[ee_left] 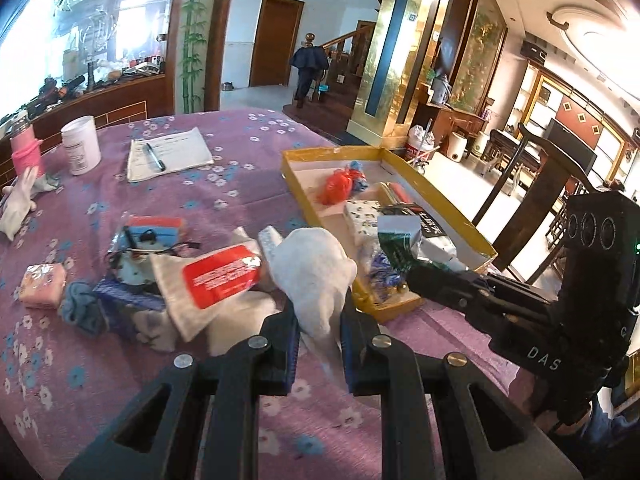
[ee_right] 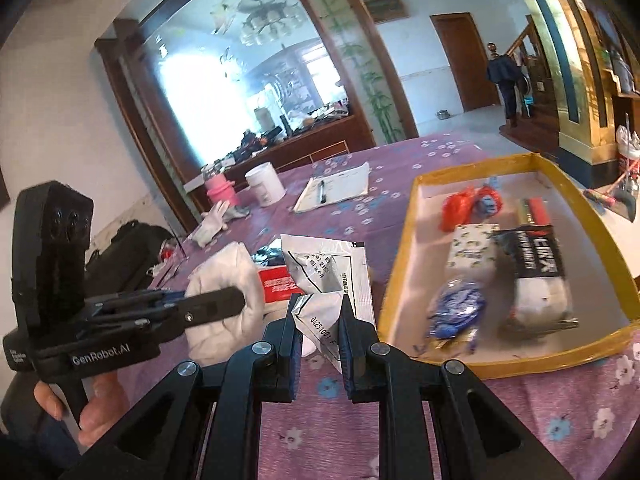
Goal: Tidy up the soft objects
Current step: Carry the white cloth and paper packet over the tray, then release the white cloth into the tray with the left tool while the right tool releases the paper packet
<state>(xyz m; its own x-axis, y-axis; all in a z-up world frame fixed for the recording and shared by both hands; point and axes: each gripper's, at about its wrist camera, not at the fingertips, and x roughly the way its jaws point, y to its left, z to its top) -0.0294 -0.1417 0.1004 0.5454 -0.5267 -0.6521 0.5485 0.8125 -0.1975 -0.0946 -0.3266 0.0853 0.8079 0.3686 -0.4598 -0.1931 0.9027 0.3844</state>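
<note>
My left gripper (ee_left: 319, 320) is shut on a white cloth bundle (ee_left: 316, 268), held just above the purple floral tablecloth; it also shows in the right wrist view (ee_right: 228, 280). My right gripper (ee_right: 319, 316) is shut on a silver-white foil packet (ee_right: 324, 276), which shows green and silver in the left wrist view (ee_left: 404, 244), at the near end of the yellow-rimmed tray (ee_right: 624, 280). The tray holds a red bag (ee_right: 456, 206), a patterned tissue pack (ee_right: 472, 246), a blue-wrapped item (ee_right: 456, 312) and a black-and-white pack (ee_right: 540, 280).
A pile lies left of the cloth: a red-labelled pack (ee_left: 222, 276), white cloths (ee_left: 180, 316), a blue cloth (ee_left: 80, 308), a pink pack (ee_left: 42, 286). Further back stand a notepad with pen (ee_left: 168, 154), a white cup (ee_left: 82, 144), a pink bottle (ee_left: 26, 150) and a white glove (ee_left: 18, 204).
</note>
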